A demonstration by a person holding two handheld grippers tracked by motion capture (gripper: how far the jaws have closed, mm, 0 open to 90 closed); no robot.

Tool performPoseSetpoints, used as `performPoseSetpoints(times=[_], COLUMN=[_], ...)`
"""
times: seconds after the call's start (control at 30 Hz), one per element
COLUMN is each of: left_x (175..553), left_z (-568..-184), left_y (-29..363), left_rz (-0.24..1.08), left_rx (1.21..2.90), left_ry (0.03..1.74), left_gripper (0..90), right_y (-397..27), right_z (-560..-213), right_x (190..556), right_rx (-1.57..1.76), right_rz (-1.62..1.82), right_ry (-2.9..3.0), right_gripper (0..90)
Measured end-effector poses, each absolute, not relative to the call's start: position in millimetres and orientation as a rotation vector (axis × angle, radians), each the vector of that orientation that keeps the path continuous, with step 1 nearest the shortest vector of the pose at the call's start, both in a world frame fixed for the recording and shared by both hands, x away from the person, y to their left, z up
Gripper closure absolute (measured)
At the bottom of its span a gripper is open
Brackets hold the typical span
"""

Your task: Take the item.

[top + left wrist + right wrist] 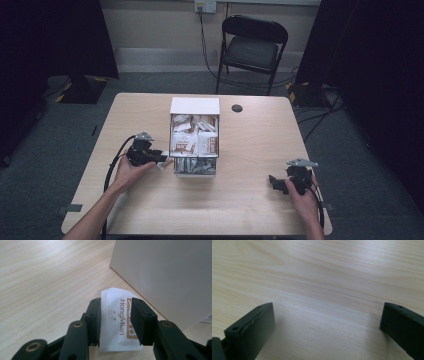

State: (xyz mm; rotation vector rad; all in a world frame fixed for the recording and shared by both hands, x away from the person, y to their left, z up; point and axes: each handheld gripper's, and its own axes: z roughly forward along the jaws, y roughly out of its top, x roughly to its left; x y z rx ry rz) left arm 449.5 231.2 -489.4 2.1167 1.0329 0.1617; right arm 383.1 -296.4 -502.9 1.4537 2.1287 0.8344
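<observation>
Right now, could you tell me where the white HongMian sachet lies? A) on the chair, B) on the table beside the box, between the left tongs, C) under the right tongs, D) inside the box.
B: the sachet lies on the table beside the box, between the left tongs.

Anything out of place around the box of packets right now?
One white packet printed HongMian lies on the table outside the box, against its left wall, while the other packets sit inside. It lies between the left gripper's jaws, which stand slightly apart from it. Nothing looks spilled or damaged.
</observation>
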Motion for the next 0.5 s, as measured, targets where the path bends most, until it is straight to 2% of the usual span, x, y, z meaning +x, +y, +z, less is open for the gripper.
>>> performPoseSetpoints(times=[0.1, 0.33, 0.5], left_x=[448.7, 448.0, 445.6], left_z=[-487.0, -476.9, -469.2], left_y=[233.0, 240.0, 247.5], left_rz=[0.161, 0.161, 0.208], left_rx=[2.097, 2.06, 2.031], left_ry=[1.032, 1.068, 1.077], left_gripper=[55.8, 33.2, 29.4], right_y=[-296.4, -296.4, -296.4], right_z=[-502.9, -502.9, -502.9], right_x=[383.1, 383.1, 383.1], right_rx=[1.454, 1.454, 1.454], right_rz=[0.834, 0.834, 0.834], right_ry=[2.129, 2.129, 2.129], right_gripper=[0.0, 0.0, 0.0])
